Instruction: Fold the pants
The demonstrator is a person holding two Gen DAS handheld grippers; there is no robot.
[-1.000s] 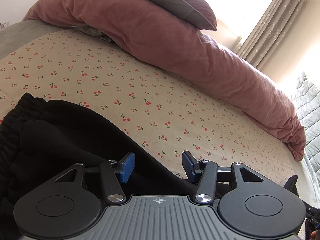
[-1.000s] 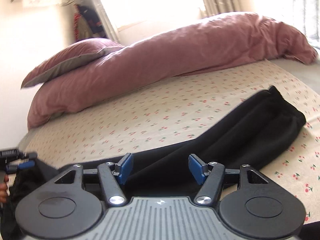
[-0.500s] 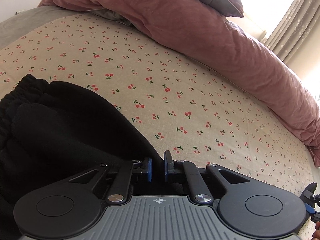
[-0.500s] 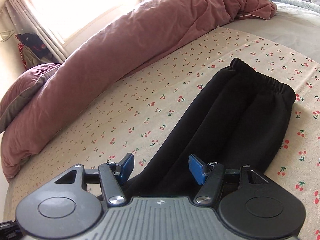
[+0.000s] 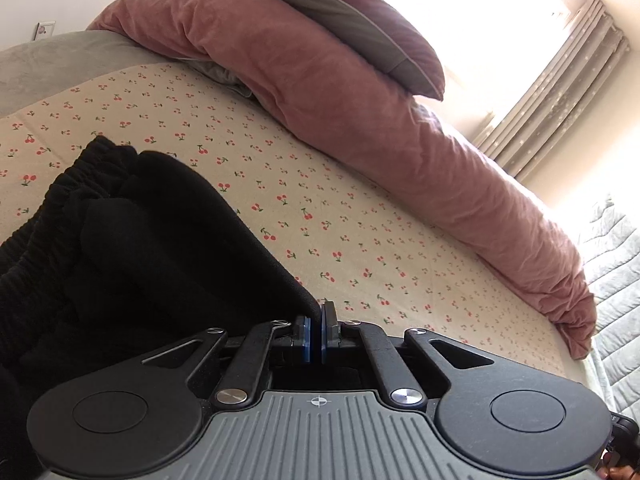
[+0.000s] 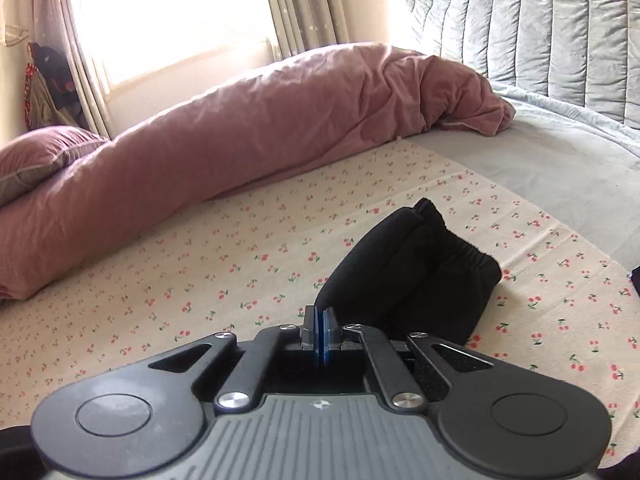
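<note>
Cherry-print sheet (image 5: 360, 216) is covering the bed, with a long pink duvet (image 6: 240, 120) lying rolled along its far side and a pillow (image 5: 360, 28) resting on top. Black pants (image 5: 120, 248) are lying on the sheet, elastic cuffs (image 6: 472, 256) pointing toward the grey quilted headboard (image 6: 540, 32). Both jaws have just been closing: the left hand-held gripper (image 5: 316, 332) is pinching the pants' edge, and the right hand-held gripper (image 6: 322, 336) is clenching the black fabric too.
</note>
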